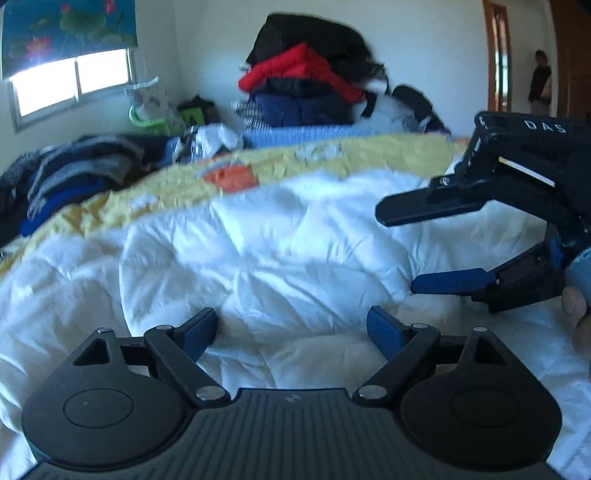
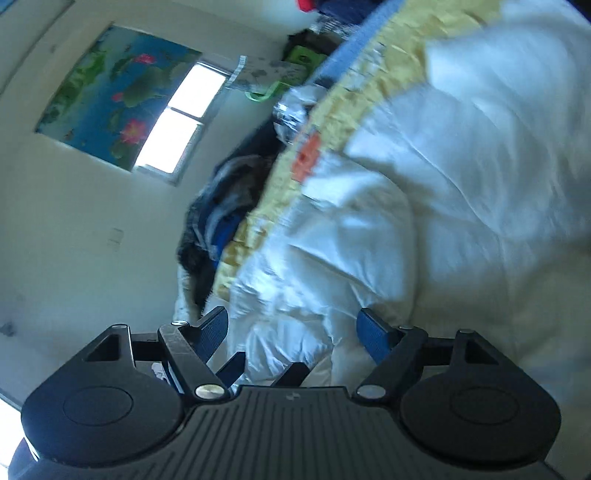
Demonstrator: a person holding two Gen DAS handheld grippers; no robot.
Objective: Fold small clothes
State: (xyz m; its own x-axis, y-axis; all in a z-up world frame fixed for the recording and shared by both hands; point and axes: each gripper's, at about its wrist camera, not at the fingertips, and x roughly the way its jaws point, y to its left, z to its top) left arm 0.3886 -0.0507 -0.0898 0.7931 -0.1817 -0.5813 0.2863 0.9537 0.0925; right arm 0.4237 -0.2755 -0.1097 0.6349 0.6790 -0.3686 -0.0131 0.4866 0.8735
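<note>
You are working over a bed covered by a puffy white quilt [image 1: 280, 258], and that bare quilt is all that lies directly under both tools. Your left gripper [image 1: 291, 332] hovers just above it with its jaws spread wide and nothing between the blue pads except rumpled white fabric below. To its right, your right gripper [image 1: 399, 251] reaches in from the side, rolled so one finger sits above the other (your hand [image 1: 576, 310] shows at the frame edge behind it); its jaws stand apart too, and nothing is caught in them. The right wrist view agrees: the right gripper's pads are separated, with only the quilt beyond.

Past the jaws, the quilt ends in a yellow patterned border [image 1: 258, 166] with an orange patch. The clothes to be folded lie beyond that border, well away from either gripper: a loose heap of dark and grey garments [image 1: 74, 173] at far left, and a tall stack of folded clothes [image 1: 306, 85], red, black and navy, against the back wall. A window [image 1: 70, 81] under a lotus-print blind [image 1: 66, 29] lights the far left, and a person [image 1: 541, 81] stands in the doorway at far right.
</note>
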